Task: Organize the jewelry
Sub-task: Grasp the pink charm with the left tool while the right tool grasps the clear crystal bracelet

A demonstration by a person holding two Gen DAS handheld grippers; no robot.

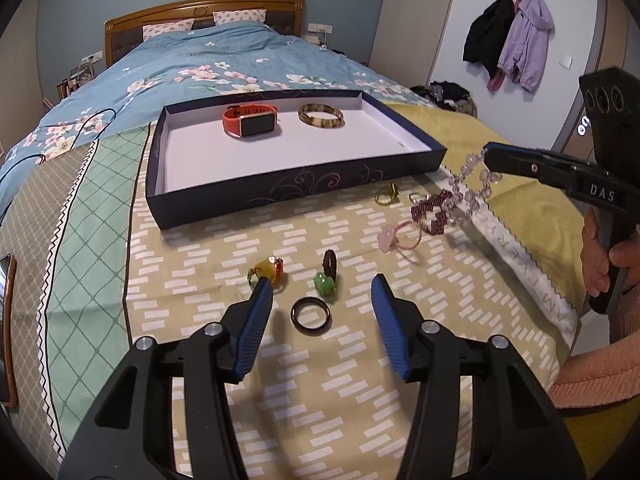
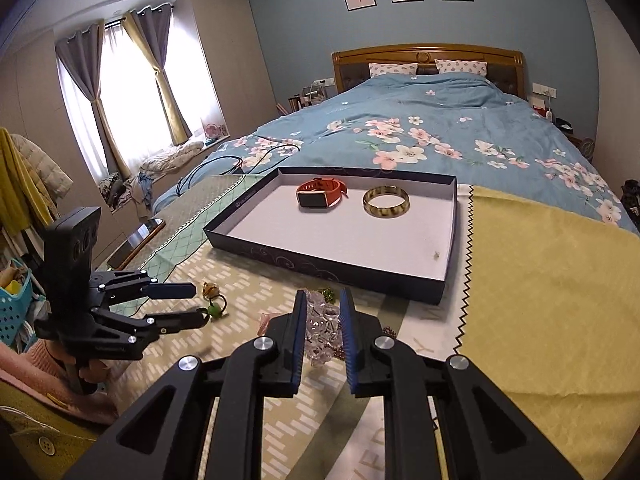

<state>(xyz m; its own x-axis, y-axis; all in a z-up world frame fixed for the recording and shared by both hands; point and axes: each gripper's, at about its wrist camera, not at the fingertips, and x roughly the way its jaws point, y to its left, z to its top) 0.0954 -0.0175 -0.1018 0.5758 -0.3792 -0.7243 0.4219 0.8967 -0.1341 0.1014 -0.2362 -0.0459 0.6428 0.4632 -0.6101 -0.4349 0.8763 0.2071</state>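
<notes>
A dark blue tray point(image 1: 280, 194) point(image 2: 320, 266) on the bed holds an orange smartwatch point(image 1: 250, 121) point(image 2: 320, 194) and a tortoiseshell bangle point(image 1: 321, 116) point(image 2: 386, 202). My right gripper point(image 2: 323, 300) point(image 1: 489, 157) is shut on a clear crystal bead bracelet point(image 1: 474, 184) point(image 2: 320, 330), held above the cloth right of the tray. My left gripper point(image 1: 322, 286) point(image 2: 198, 302) is open, low over a black ring point(image 1: 311, 315), a green ring point(image 1: 323, 283) and an amber ring point(image 1: 267, 272).
Gold rings point(image 1: 387, 194), a purple beaded bracelet point(image 1: 434, 210), a pink hair tie point(image 1: 400, 238) and a dark ring point(image 1: 329, 262) lie on the patterned cloth point(image 1: 280, 360). A yellow cloth point(image 2: 540, 280) lies at right. A black cable point(image 2: 224, 166) lies on the duvet.
</notes>
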